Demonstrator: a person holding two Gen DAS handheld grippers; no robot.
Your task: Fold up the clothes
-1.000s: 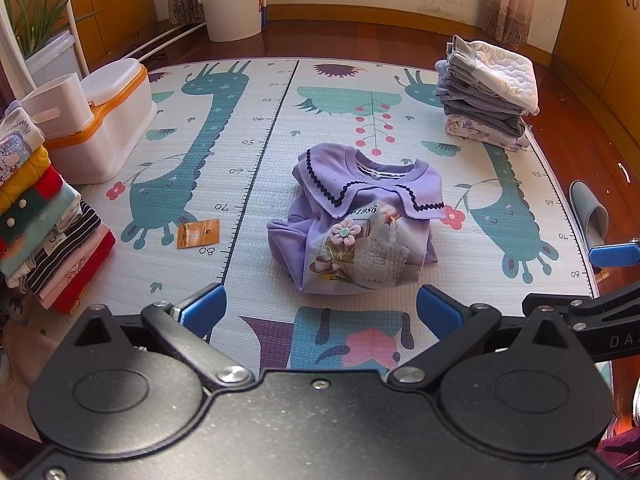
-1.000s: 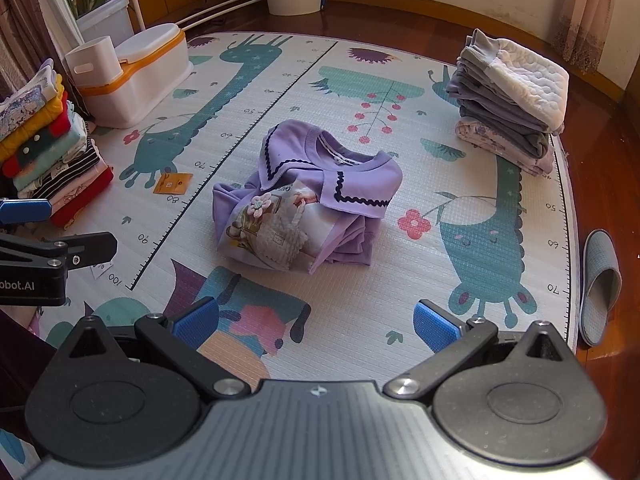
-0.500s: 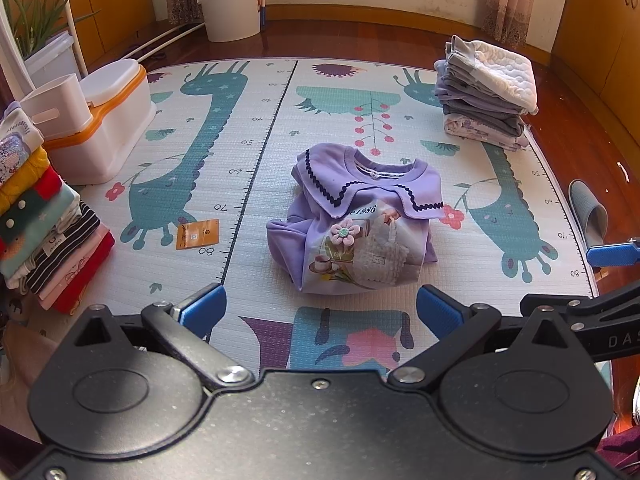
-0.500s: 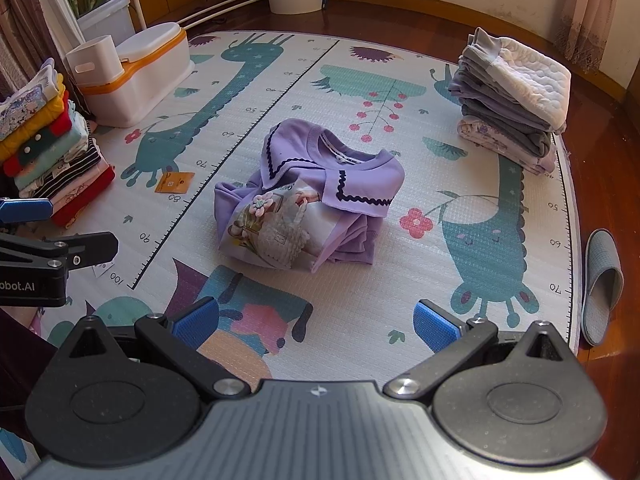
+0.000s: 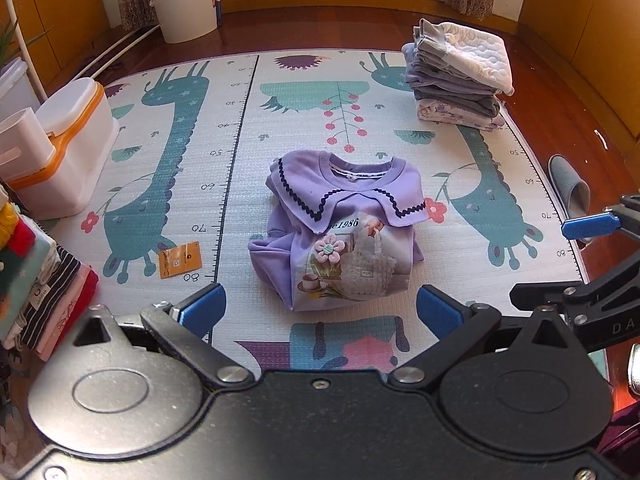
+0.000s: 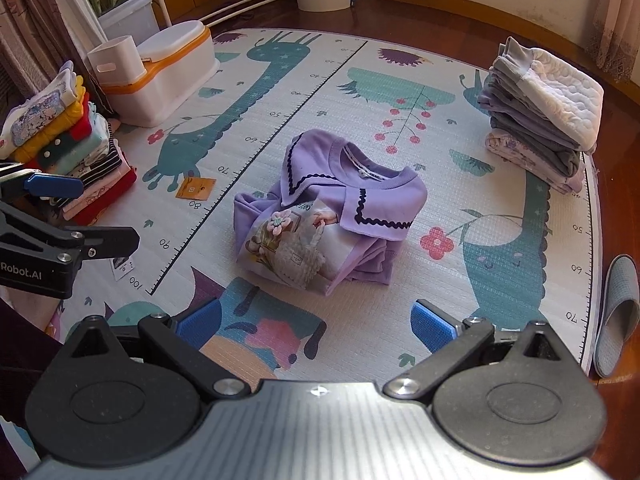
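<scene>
- The play mat [image 5: 240,152] covers the middle of the wooden floor and serves as the folding surface; its centre is kept free for one garment at a time.
- A pile of folded clothes [image 5: 456,88] in grey, lilac and white sits at the far right corner of the mat, probably so finished pieces stay out of the working area.
- A second pile of colourful clothes [image 6: 68,152] rests at the left edge, beside a white and orange storage box [image 5: 60,148]; I cannot tell which pile is the done one.
- The purple sweatshirt [image 5: 340,236] lies alone in the middle of the mat, folded into a compact block with collar and printed front up, well apart from both piles.
- The left gripper [image 5: 320,308] hangs above the near edge of the mat, jaws wide apart and holding nothing.
- The right gripper [image 6: 316,318] does the same just beside it, jaws spread and empty, which suggests this fold is finished and the garment awaits moving.
- A small orange tag [image 5: 179,260] lies loose on the mat, left of the sweatshirt.
</scene>
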